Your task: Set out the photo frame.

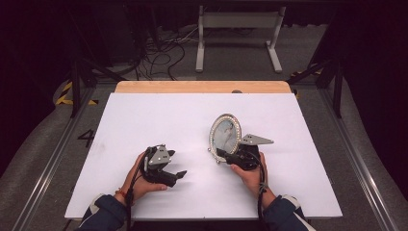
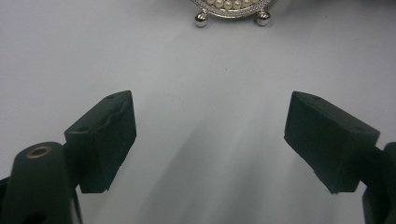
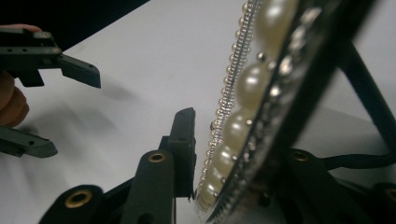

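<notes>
While your right gripper point(image 1: 222, 155) clamps its jaws on the pearl-rimmed oval frame point(image 1: 224, 132), your left gripper point(image 1: 179, 174) hovers wide open nearby.

White-covered bench point(image 1: 159, 120) seen in a dark workroom

A wooden edge point(image 1: 202, 86) is exposed at its far side; beyond it, tangled cables point(image 1: 159, 53) and a white frame point(image 1: 239, 36) are seen on the floor.

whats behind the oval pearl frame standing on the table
A dark prop leg slants down from the back of the oval pearl frame, and the right hand-held gripper clamps its rim. The frame covers the white table just behind it.
</notes>
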Demonstrator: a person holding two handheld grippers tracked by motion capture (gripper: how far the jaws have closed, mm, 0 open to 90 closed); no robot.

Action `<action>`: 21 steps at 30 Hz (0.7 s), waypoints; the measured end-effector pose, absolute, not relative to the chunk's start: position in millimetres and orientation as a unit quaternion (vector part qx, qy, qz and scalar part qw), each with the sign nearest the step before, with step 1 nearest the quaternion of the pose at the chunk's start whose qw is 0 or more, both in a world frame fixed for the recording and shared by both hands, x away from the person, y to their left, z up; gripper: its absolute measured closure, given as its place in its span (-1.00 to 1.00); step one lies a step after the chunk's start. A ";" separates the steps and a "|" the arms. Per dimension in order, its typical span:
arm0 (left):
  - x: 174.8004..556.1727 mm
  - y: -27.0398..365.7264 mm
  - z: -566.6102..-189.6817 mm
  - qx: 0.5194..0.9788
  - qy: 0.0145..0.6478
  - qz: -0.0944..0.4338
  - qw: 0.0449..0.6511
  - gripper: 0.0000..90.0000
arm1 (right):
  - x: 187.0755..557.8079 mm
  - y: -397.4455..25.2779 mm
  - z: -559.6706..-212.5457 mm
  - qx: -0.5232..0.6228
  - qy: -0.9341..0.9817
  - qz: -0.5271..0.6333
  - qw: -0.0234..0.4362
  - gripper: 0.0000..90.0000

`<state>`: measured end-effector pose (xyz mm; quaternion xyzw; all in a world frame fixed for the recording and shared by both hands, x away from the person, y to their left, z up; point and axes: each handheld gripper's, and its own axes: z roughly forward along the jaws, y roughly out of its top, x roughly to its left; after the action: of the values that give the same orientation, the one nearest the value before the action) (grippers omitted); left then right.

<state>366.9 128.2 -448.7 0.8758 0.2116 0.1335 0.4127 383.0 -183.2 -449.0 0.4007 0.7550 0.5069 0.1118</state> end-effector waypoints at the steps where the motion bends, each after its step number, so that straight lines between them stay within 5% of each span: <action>1: 368.2 126.9 -447.8 0.875 0.211 0.133 0.414 -0.62 | 384.3 -183.4 -450.4 0.405 0.753 0.508 0.108 0.59; 7: 381.5 111.4 -441.0 0.871 0.210 0.126 0.427 -0.61 | 388.5 -186.9 -450.9 0.407 0.749 0.516 0.086 0.78; 15: 405.8 88.6 -435.1 0.866 0.209 0.113 0.440 -0.61 | 395.4 -187.2 -450.0 0.391 0.761 0.513 0.071 0.76; 17: 414.4 81.4 -433.1 0.865 0.207 0.108 0.444 -0.61 | 396.0 -186.8 -449.9 0.389 0.762 0.513 0.070 0.72; 19: 425.1 75.4 -430.8 0.863 0.205 0.107 0.450 -0.62 | 395.1 -184.7 -449.5 0.391 0.764 0.507 0.075 0.41; 21: 433.9 72.5 -430.0 0.855 0.213 0.090 0.464 -0.62 | 392.7 -182.8 -448.3 0.385 0.772 0.499 0.083 0.41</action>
<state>433.9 72.5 -430.0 0.8549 0.2134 0.0898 0.4642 392.7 -182.8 -448.3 0.3853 0.7717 0.4992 0.0830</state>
